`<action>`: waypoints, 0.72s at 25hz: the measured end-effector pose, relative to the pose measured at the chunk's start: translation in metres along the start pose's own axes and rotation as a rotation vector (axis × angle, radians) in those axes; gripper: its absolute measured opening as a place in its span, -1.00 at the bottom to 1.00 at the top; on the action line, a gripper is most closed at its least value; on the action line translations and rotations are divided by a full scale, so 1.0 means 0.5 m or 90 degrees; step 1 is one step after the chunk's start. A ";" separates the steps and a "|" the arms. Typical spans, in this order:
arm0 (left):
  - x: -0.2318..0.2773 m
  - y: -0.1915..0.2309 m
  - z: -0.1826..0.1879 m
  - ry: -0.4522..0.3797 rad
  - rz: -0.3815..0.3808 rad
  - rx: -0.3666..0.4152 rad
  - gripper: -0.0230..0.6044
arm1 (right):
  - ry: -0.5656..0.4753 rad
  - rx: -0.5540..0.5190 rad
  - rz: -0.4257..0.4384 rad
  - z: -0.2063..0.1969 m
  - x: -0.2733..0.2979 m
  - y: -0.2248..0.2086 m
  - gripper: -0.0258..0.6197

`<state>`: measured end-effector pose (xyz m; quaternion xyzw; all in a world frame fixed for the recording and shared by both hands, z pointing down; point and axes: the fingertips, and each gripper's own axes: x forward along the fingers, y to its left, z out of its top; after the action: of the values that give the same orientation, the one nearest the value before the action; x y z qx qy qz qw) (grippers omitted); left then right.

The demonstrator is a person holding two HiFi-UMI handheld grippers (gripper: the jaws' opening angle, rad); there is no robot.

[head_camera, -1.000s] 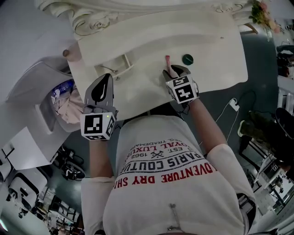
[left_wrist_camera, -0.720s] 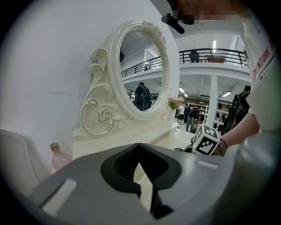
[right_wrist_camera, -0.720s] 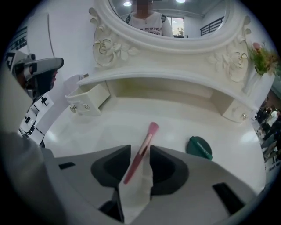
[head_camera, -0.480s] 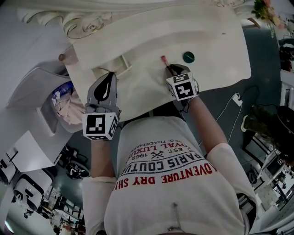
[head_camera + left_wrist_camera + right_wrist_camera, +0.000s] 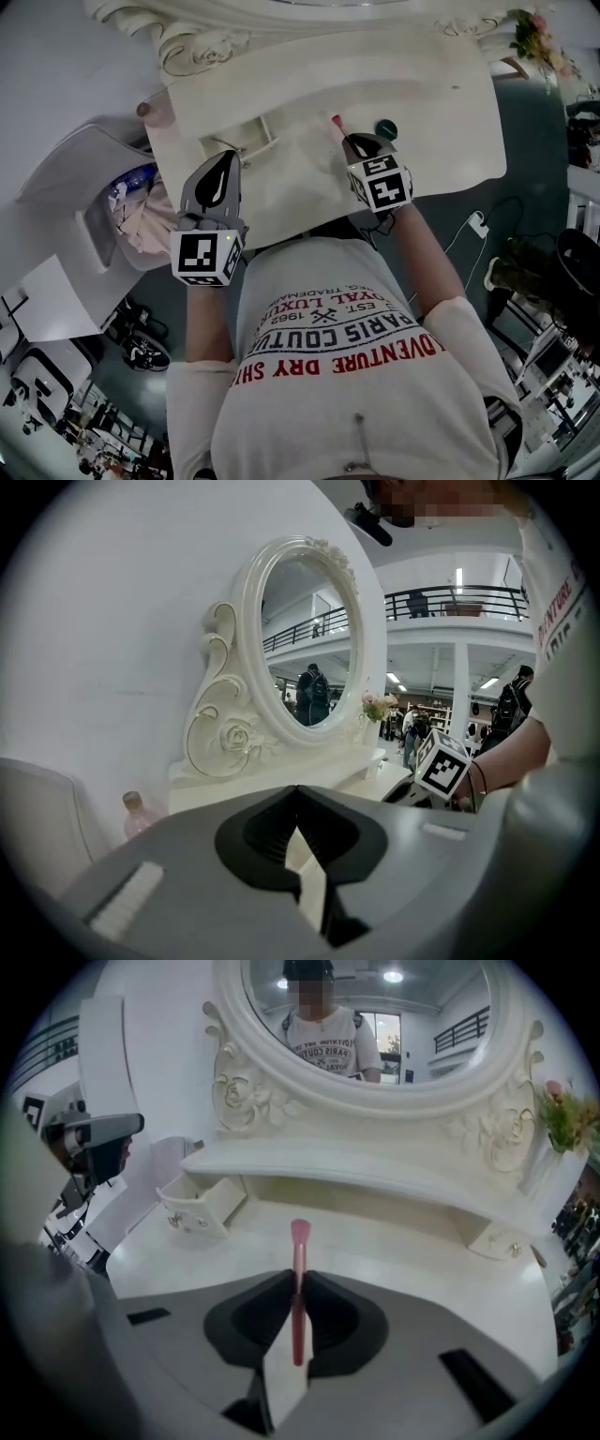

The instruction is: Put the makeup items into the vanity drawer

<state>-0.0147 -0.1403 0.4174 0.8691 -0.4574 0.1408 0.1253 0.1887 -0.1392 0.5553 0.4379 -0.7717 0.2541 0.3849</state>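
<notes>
Pick-up done — right gripper's (image 5: 298, 1279) jaws have just been closing and clamp the brush (image 5: 299, 1241); next, I judge, it needs carrying left into the open drawer (image 5: 192, 1211).

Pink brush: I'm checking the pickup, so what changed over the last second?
The right tool has just been closing its jaws and now clamps the pink brush; a second ago the jaws stood wider around it. The left tool, shut and empty, the open drawer and the green round item stayed as they were.
</notes>
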 end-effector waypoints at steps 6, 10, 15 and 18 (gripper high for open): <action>-0.048 0.025 0.027 -0.035 0.049 -0.006 -0.89 | -0.070 -0.088 0.041 0.110 -0.031 0.049 -0.76; -0.091 0.049 0.032 -0.049 0.088 -0.011 -0.89 | -0.098 -0.141 0.074 0.167 -0.038 0.097 -0.76; -0.143 0.077 0.023 -0.060 0.141 -0.026 -0.89 | -0.117 -0.216 0.131 0.216 -0.029 0.176 -0.76; -0.176 0.093 0.014 -0.064 0.169 -0.034 -0.89 | -0.118 -0.261 0.168 0.233 -0.016 0.231 -0.76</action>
<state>-0.1001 -0.1014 0.3836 0.8032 -0.5776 0.0999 0.1058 0.0473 -0.1641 0.4754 0.2678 -0.8895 0.0992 0.3567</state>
